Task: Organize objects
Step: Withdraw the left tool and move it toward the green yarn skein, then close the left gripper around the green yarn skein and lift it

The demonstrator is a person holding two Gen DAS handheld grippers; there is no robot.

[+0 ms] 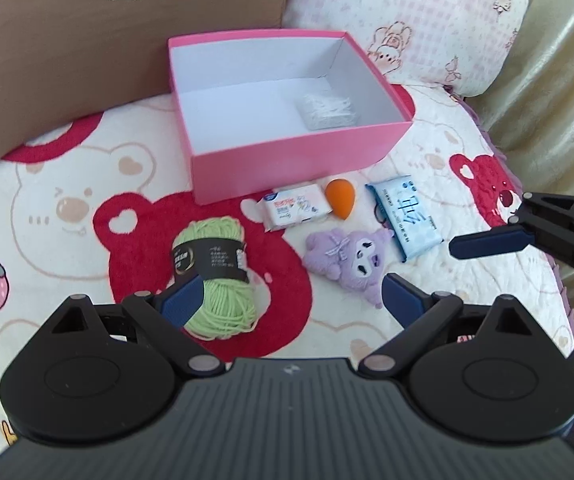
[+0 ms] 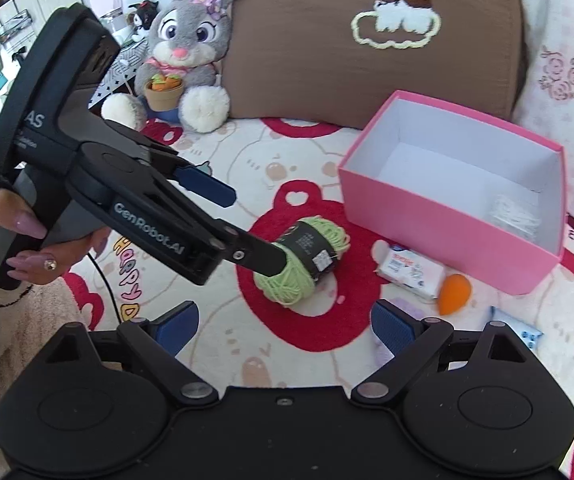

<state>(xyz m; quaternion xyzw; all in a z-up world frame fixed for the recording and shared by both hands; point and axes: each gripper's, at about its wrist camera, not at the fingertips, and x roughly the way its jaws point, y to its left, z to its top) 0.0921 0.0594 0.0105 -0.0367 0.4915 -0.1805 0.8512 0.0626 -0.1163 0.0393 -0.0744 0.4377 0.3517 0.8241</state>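
A green yarn ball (image 1: 215,276) with a black label lies on the bear blanket, pressed against the left fingertip of my left gripper (image 1: 291,300), which is open wide. An open pink box (image 1: 287,168) behind it holds a small white packet (image 1: 327,112). In front of the box lie a white wipes pack (image 1: 295,208), an orange egg sponge (image 1: 337,196), a blue tissue pack (image 1: 405,216) and a purple plush toy (image 1: 347,260). My right gripper (image 2: 285,322) is open and empty, low over the blanket. From there the left gripper (image 2: 255,228) touches the yarn (image 2: 303,264).
A brown pillow (image 2: 347,60) and a pink patterned pillow (image 1: 407,20) stand behind the box (image 2: 439,216). A grey bunny plush (image 2: 183,52) sits at the back left. The blanket's edge and a curtain (image 1: 559,100) are to the right. A hand (image 2: 27,240) holds the left gripper.
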